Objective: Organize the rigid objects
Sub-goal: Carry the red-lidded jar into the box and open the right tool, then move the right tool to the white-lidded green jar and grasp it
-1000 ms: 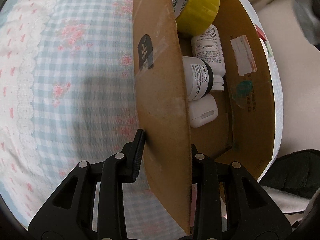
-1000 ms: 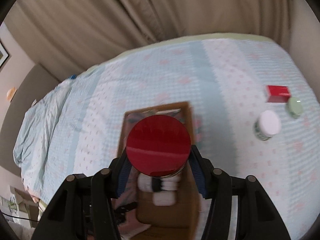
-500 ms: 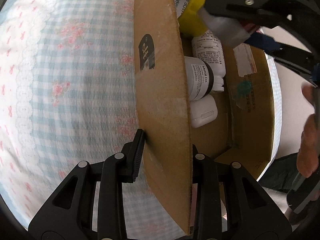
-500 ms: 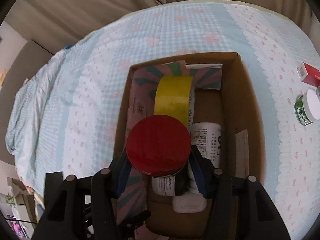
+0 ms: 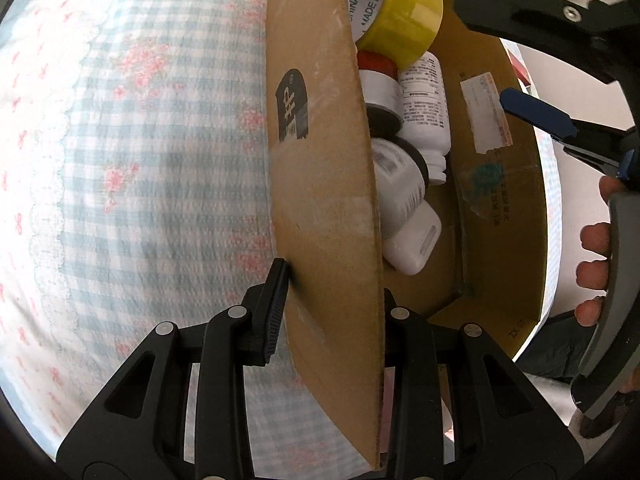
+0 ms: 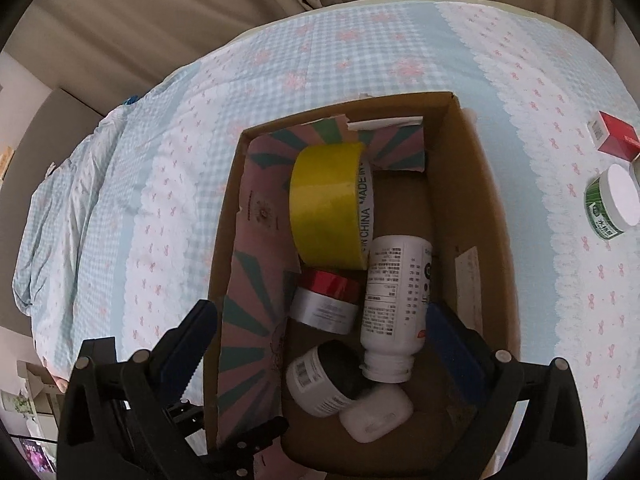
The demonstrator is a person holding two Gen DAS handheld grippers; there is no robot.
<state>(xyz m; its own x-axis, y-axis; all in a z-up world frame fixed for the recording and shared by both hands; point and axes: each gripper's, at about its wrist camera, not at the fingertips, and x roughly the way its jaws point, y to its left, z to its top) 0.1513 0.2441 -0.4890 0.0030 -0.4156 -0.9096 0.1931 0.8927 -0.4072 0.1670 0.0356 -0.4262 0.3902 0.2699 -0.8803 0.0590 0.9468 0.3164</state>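
Here, the left gripper (image 5: 332,292) was clamped on the side wall of the open brown cardboard box (image 5: 320,184), one black finger outside the wall, the other inside. The right gripper (image 6: 320,344) hung over the box w/ jaws spread wide & nothing between them; in the left wrist view its blue-padded finger (image 5: 536,114) showed above the box's far wall, w/ the person's fingertips on the handle at the frame's right edge.

The box sat on a bed w/ a blue-and-white gingham sheet printed w/ pink flowers (image 6: 360,52).

Contents, far end to near end of box:
- yellow roll of packing tape (image 6: 330,206), standing on edge against the pink-and-green patterned inner flap (image 6: 256,292);
- small silver jar w/ red lid (image 6: 326,300), lying on its side just below the tape, next to the flap;
- tall white plastic bottle w/ printed label (image 6: 396,300), lying beside the jar, neck toward the near end;
- white jar w/ black lid (image 6: 320,380), tilted, near the bottle's neck;
- white rounded earbud case (image 6: 376,412), by the near wall, touching the black-lidded jar.

Outside the box, toward the bed's right edge: a small red carton (image 6: 616,138) & a green-labelled tub w/ white lid (image 6: 612,200), close together, well apart from the box.
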